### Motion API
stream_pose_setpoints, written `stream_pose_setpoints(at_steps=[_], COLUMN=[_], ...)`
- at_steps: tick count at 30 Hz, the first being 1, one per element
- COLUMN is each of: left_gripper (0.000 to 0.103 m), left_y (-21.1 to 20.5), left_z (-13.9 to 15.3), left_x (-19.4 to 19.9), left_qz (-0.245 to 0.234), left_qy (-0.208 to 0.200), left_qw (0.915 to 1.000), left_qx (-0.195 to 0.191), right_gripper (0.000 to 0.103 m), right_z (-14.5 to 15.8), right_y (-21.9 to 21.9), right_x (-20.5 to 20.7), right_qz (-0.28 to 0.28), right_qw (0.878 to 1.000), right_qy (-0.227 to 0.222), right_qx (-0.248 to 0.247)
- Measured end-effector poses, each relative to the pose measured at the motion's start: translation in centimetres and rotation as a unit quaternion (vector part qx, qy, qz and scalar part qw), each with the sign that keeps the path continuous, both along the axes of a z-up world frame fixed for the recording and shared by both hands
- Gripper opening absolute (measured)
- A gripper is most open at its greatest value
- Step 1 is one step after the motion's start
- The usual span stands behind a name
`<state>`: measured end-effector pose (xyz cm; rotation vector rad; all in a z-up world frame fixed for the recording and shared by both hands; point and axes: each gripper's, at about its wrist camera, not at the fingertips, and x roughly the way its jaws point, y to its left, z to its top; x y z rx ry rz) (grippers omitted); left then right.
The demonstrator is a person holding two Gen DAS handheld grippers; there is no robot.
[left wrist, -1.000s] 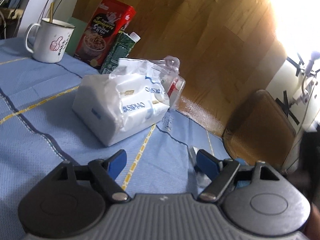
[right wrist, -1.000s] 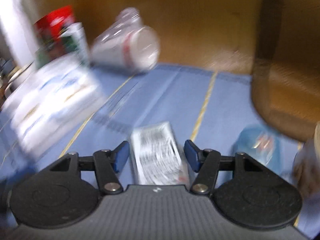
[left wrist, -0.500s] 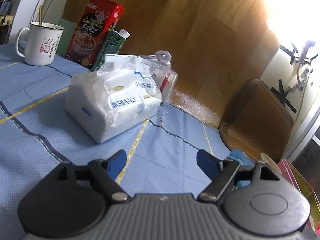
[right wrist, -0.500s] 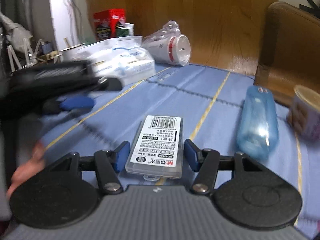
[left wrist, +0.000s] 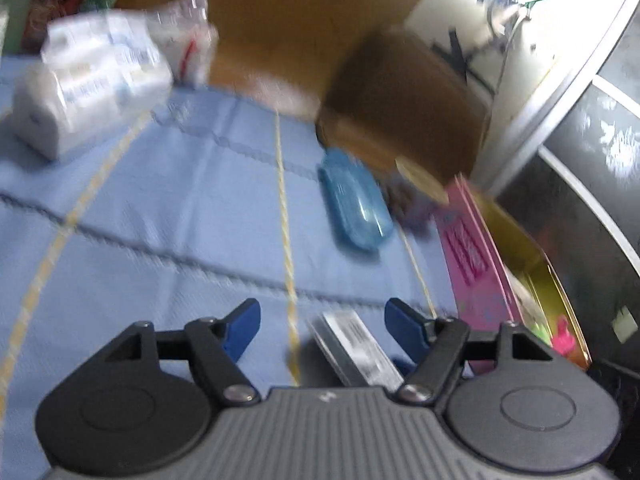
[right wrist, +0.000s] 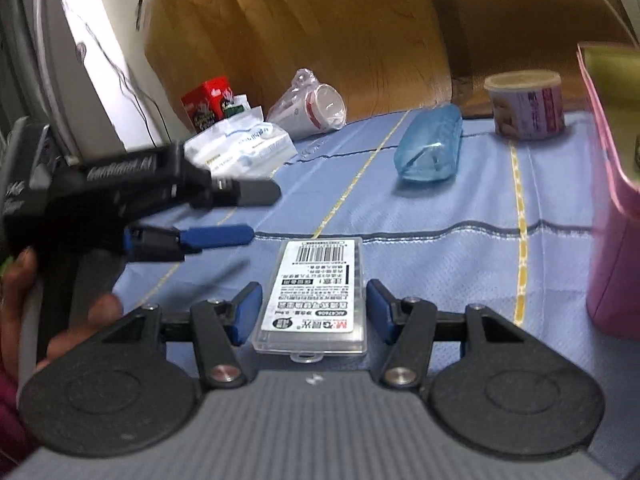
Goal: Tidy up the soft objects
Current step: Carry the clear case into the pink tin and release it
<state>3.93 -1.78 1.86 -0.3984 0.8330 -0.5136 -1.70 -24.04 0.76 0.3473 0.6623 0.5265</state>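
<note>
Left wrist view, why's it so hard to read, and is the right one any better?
Left wrist view: motion blur smears the tissue pack and blue case, and window glare blows out the top right. Right wrist view: mostly sharp, the barcode box label is legible; only the left gripper is blurred.

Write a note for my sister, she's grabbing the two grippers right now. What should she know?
Right gripper: jaws closing around the clear plastic case; pads not touching it yet.
Left gripper: jaws closing, holding nothing; the case lies between its fingers too.
Tissue pack and bagged cups sit at the far end of the blue cloth; blue case in the middle.
Nothing looks sorted yet.
</note>
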Motion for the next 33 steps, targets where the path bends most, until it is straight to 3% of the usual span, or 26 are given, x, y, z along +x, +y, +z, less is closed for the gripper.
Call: stream_pose_setpoints(at_steps=[1, 3, 4, 9, 14, 19, 22, 27, 30, 33], left_gripper=[0.065, 0.041, 0.035, 0.029, 0.027, 0.029, 0.029, 0.031, 0.033, 0.033], left_y=[-0.2, -1.0, -1.5, -3.9, -8.9, -15.6, -19.6, -24.3, -25.0, -24.7], left_z=[-0.4, -0.7, -0.6, 1.8, 5.5, 7.1, 7.0, 6.0, 4.9, 4.5], left_x=[0.1, -0.1, -0.1, -0.6, -0.8, 0.2, 1.0, 3.0, 4.1, 4.2], left_qz=[-0.005, -0.016, -0.025, -0.058, -0.119, -0.182, -0.206, -0.207, -0.194, -0.189], left_qy=[0.016, 0.026, 0.031, 0.002, -0.051, -0.08, -0.09, -0.102, -0.091, -0.093], left_qw=[0.9998, 0.9995, 0.9992, 0.998, 0.9911, 0.9798, 0.9744, 0.9722, 0.9752, 0.9761], left_qx=[-0.006, -0.011, -0.008, -0.023, -0.03, -0.02, -0.004, 0.041, 0.055, 0.055], right_gripper=[0.059, 0.059, 0.059, 0.059, 0.059, 0.059, 0.059, 0.059, 0.06, 0.06], right_z=[-0.1, -0.1, -0.1, 1.4, 3.8, 5.1, 4.8, 4.0, 2.8, 1.8], right_y=[-0.2, -0.9, -1.0, -2.8, -5.1, -7.7, -9.8, -12.7, -13.3, -14.2], right_x=[0.1, -0.1, -0.2, -1.9, -3.3, -4.1, -3.2, -0.2, 2.0, 1.6], right_qz=[0.0, 0.002, 0.003, -0.008, -0.065, -0.152, -0.198, -0.251, -0.277, -0.274], right_qw=[1.0, 1.0, 1.0, 0.999, 0.99, 0.968, 0.958, 0.948, 0.941, 0.944], right_qy=[0.004, 0.008, 0.007, -0.043, -0.121, -0.175, -0.174, -0.148, -0.125, -0.121], right_qx=[0.012, 0.026, 0.028, 0.0, -0.029, -0.09, -0.114, -0.131, -0.152, -0.142])
